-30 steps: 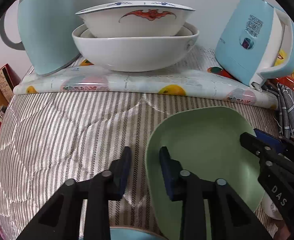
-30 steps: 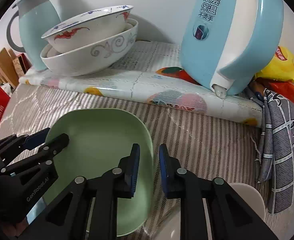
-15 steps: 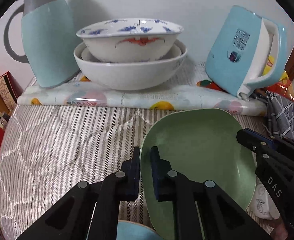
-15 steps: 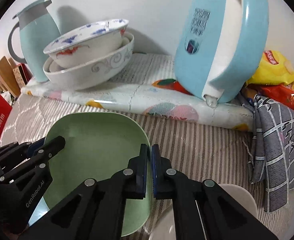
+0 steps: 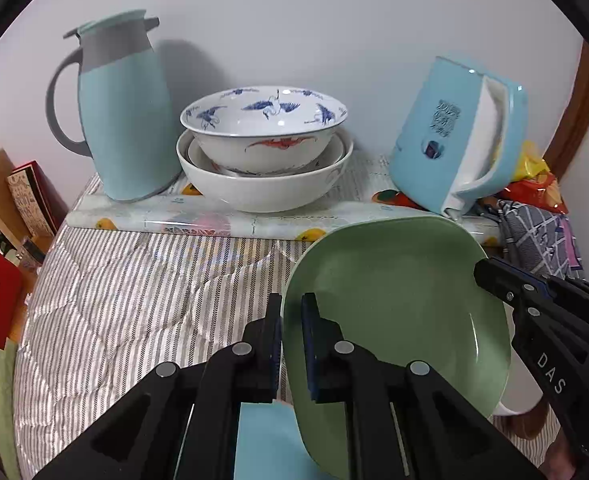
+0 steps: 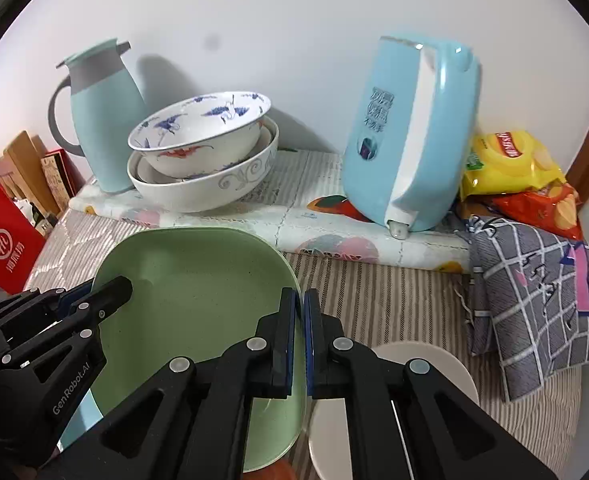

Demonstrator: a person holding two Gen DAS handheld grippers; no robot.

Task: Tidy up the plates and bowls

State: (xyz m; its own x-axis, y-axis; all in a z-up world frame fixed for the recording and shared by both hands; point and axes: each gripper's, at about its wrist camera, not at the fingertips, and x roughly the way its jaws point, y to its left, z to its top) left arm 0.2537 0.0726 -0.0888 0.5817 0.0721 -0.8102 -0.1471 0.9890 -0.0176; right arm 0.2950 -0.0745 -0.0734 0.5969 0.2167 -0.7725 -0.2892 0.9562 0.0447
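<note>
- Left wrist view: the left tongs (image 5: 291, 338) were closed on the left rim of the green plate (image 5: 394, 320); the right tongs (image 6: 299, 334) were clamped on its right rim.
- The plate was lifted above the striped surface (image 5: 134, 300), tilted, its hollow facing up.
- Two bowls (image 5: 264, 160) stood stacked behind, between a jug (image 5: 122, 120) and a blue kettle (image 5: 454, 136), by the white wall.

both grippers, left gripper (image 5: 291, 334); right gripper (image 6: 299, 330), clamped from opposite sides
</note>
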